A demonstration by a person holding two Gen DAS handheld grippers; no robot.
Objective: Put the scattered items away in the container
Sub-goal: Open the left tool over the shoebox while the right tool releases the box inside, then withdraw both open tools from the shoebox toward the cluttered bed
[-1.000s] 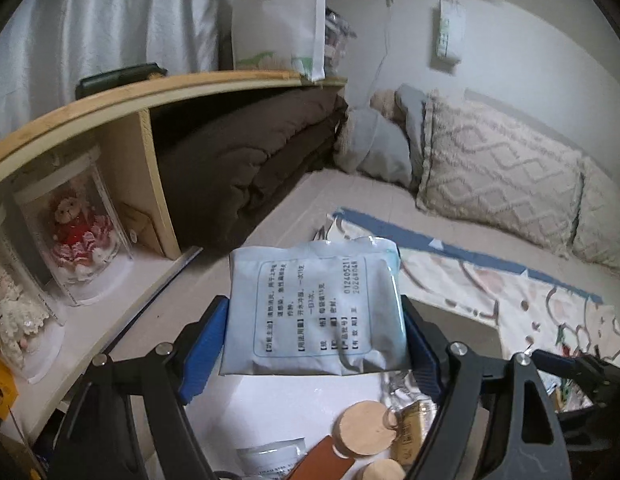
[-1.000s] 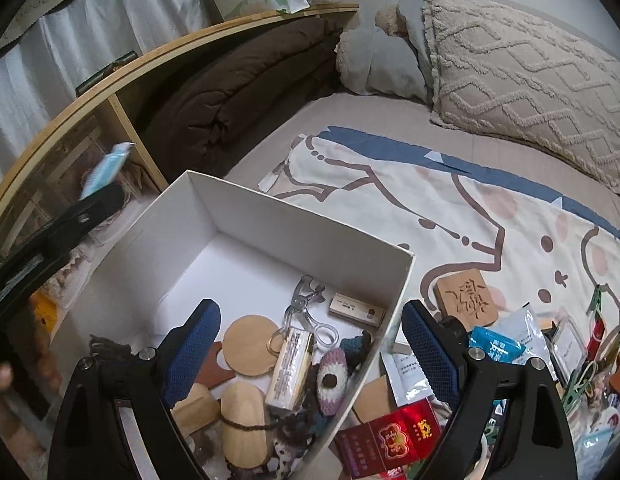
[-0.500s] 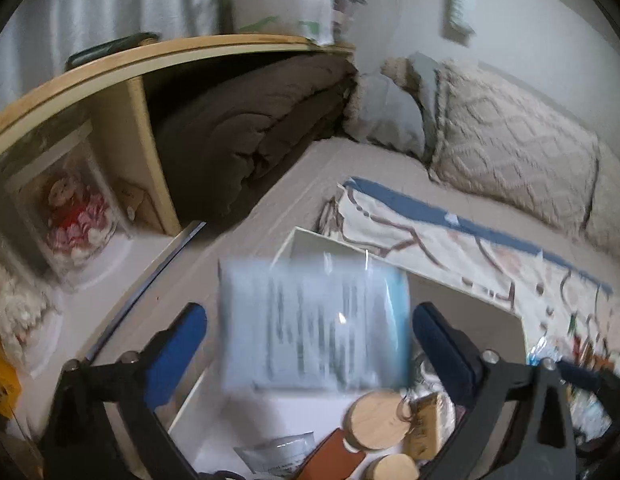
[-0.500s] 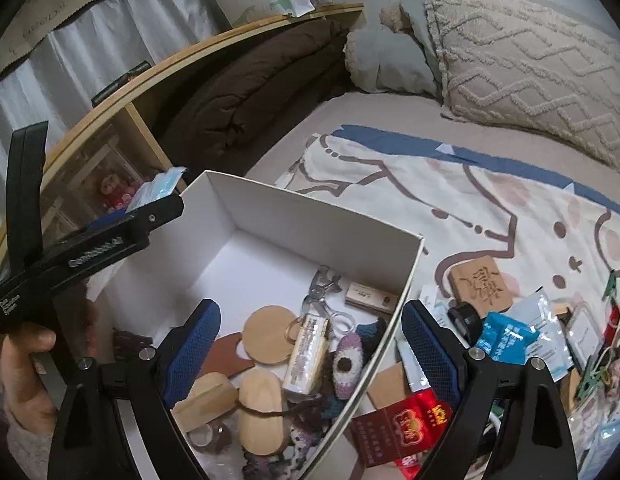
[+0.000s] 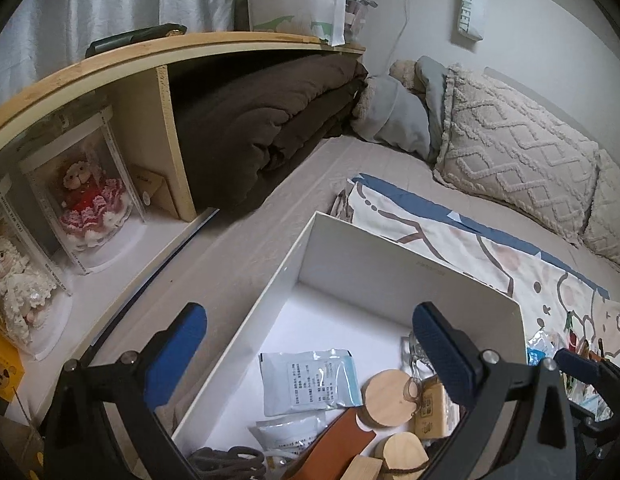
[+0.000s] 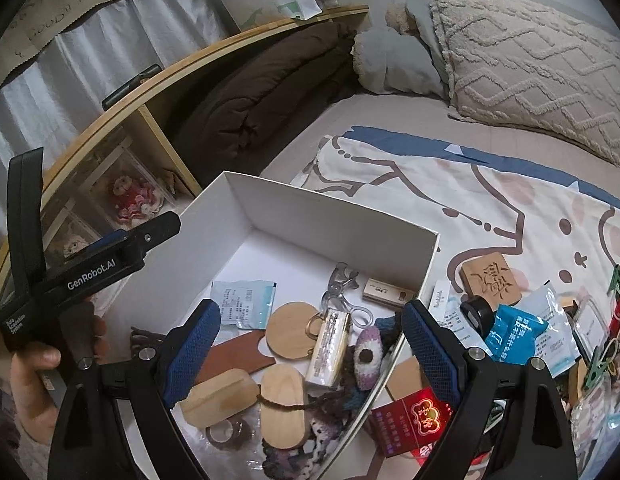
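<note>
Below the left tongs, whose jaws have just spread wide with nothing between them, a pale sachet lies flat in the white box, beside a round wooden disc. Further right, the right tongs hang released over the box's near right side, grasping nothing. Beyond their right jaw, on the bed, lie a red pack, a blue sachet and a carved wooden block.
</note>
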